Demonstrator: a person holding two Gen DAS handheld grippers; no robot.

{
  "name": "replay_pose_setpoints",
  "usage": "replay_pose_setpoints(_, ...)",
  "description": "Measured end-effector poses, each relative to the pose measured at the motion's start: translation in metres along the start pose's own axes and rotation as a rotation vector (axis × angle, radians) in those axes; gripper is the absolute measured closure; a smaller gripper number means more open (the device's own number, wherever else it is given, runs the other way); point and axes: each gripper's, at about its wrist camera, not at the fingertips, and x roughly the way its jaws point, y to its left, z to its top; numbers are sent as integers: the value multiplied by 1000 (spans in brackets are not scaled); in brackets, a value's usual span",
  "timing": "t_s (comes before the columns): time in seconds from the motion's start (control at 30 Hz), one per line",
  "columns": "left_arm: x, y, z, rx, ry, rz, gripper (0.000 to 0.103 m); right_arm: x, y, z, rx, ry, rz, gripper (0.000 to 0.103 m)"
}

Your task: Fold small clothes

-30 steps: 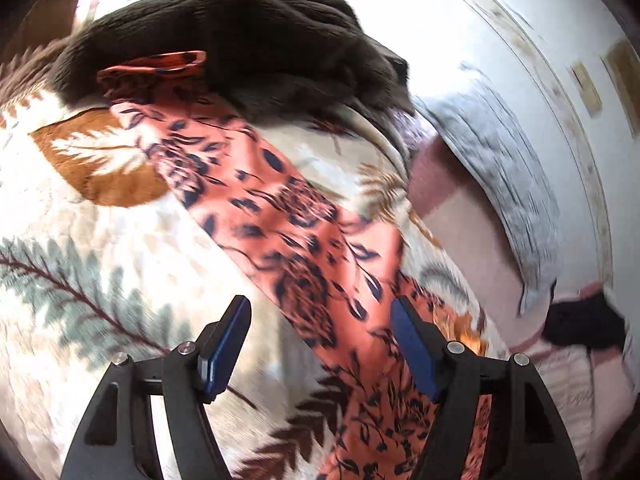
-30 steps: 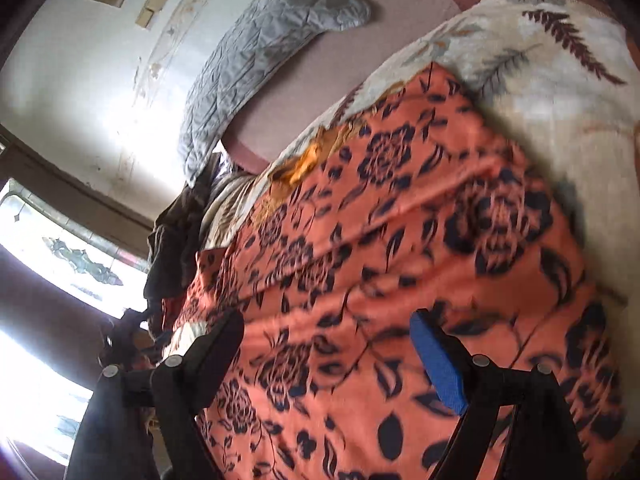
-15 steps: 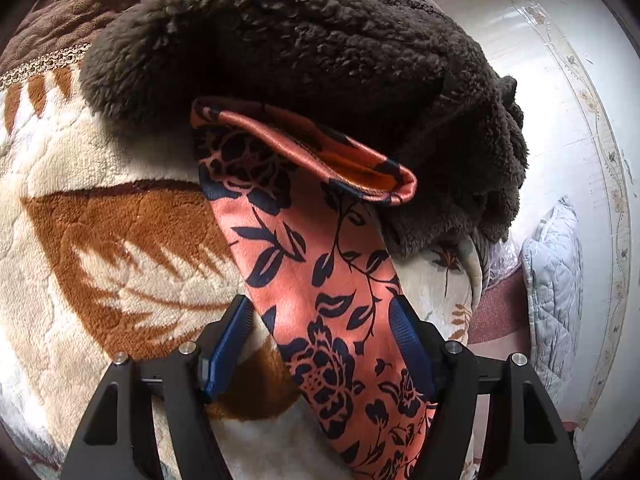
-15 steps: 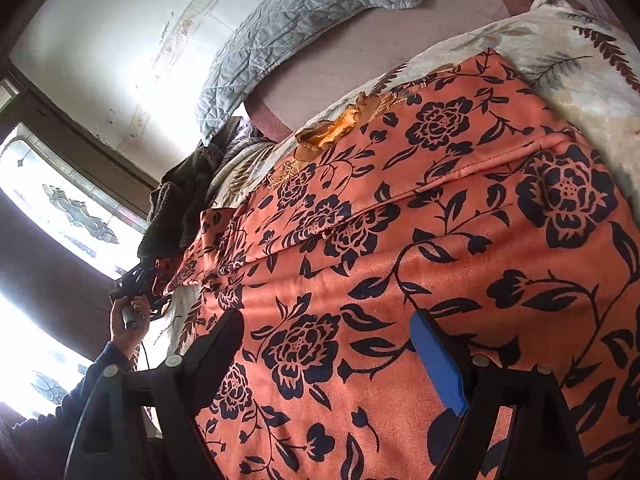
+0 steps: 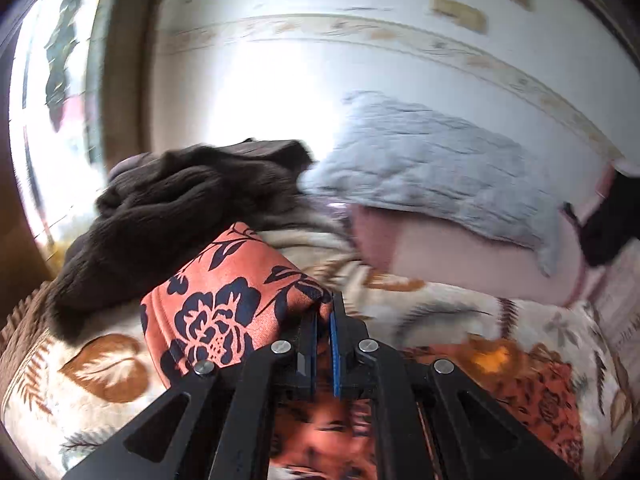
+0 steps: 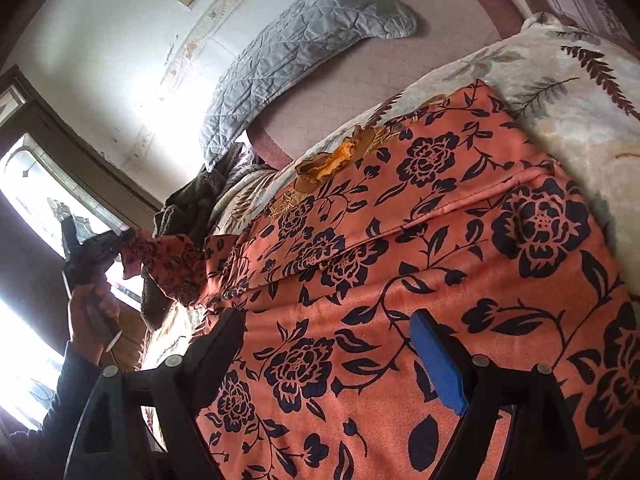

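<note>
Floral garment point(image 5: 224, 304): my left gripper point(image 5: 323, 320) has just clenched its fingers on the end and lifted it off the bed point(image 5: 460, 304) to fold, right gripper point(image 6: 332, 344) released.

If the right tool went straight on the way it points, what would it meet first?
Most likely the orange floral garment spread on the blanket: the open right tool points down at it, though depth is unclear.

Orange garment point(image 6: 460, 264) with navy flowers, flat on bedspread, far end lifted
</note>
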Motion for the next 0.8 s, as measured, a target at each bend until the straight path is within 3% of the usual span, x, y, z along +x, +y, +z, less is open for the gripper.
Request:
replay_pose_setpoints(0.13,-8,-134,-27,185,38,-229,96,-11,-8,4,34,-38,10,16)
replay_pose_setpoints(0.17,-4,-165,-41,226,63,-276,84,-14,-10,6,46,-44,17,16)
replay_pose_setpoints(0.2,4,-192,-56,291,127,-323,44,-16,-12,7,61,-51,27,16)
replay_pose_setpoints(0.23,9,-217,-74,351,208,-351,26,-18,-15,8,73,-56,34,16)
replay_pose_setpoints(0.27,14,-235,-89,392,277,-364,15,-20,-17,9,83,-60,35,16)
replay_pose_setpoints(0.3,22,-242,-104,424,333,-361,15,-22,-19,9,92,-62,35,16)
replay_pose_setpoints(0.4,13,-216,-125,387,352,-319,15,-27,-23,12,112,-78,33,16)
replay_pose_setpoints(0.57,-7,-112,-121,159,295,-242,15,-36,-19,20,90,-85,7,15)
replay_pose_setpoints(0.63,-1,-72,-120,70,269,-168,15,-34,-22,35,133,-79,34,15)
replay_pose_setpoints(0.7,14,-39,-124,-21,293,-111,15,-23,-27,57,175,-78,21,15)
replay_pose_setpoints(0.8,30,-4,-131,-140,295,-95,15,15,-59,93,369,-48,-7,15)
